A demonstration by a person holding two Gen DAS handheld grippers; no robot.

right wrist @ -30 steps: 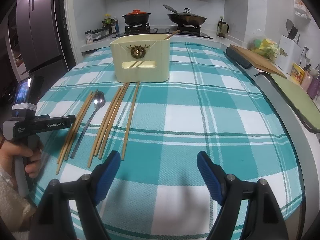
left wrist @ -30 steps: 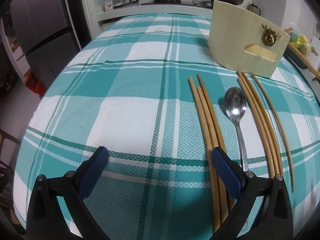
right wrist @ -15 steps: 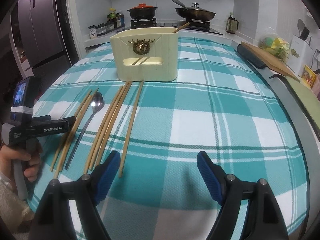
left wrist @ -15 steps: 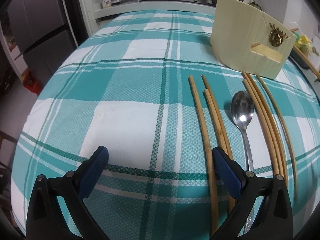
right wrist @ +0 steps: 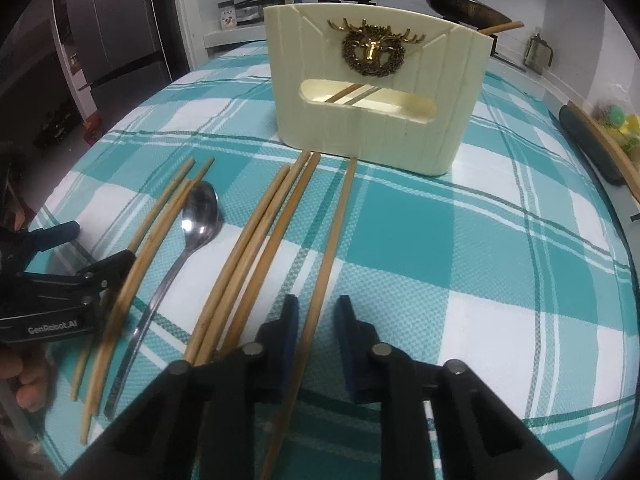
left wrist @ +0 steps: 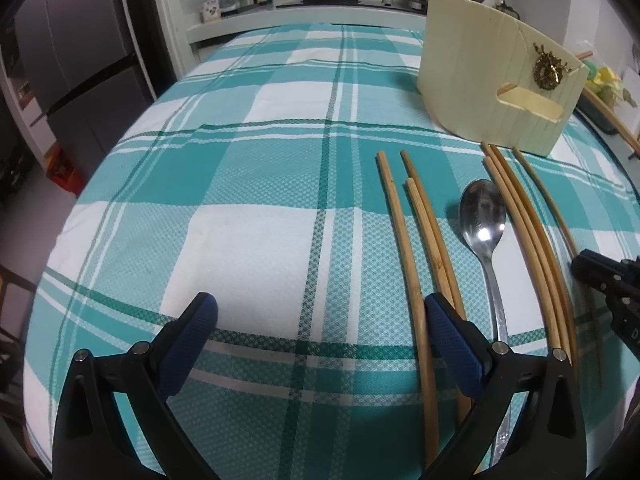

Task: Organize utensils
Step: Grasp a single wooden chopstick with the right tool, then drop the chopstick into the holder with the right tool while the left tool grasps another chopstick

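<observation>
Right gripper (right wrist: 316, 322) now narrowed astride 1 chopstick (right wrist: 334, 236), lengthwise toward holder (right wrist: 376, 96).

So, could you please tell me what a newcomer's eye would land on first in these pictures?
Probably the cream utensil holder with its gold deer emblem, standing at the far side of the teal plaid tablecloth. Next, the row of bamboo chopsticks and the metal spoon lying in front of it. Nearest the camera, the right claw straddles the lone rightmost chopstick, its pads narrowed but not visibly touching, while the left claw hangs wide open.
</observation>
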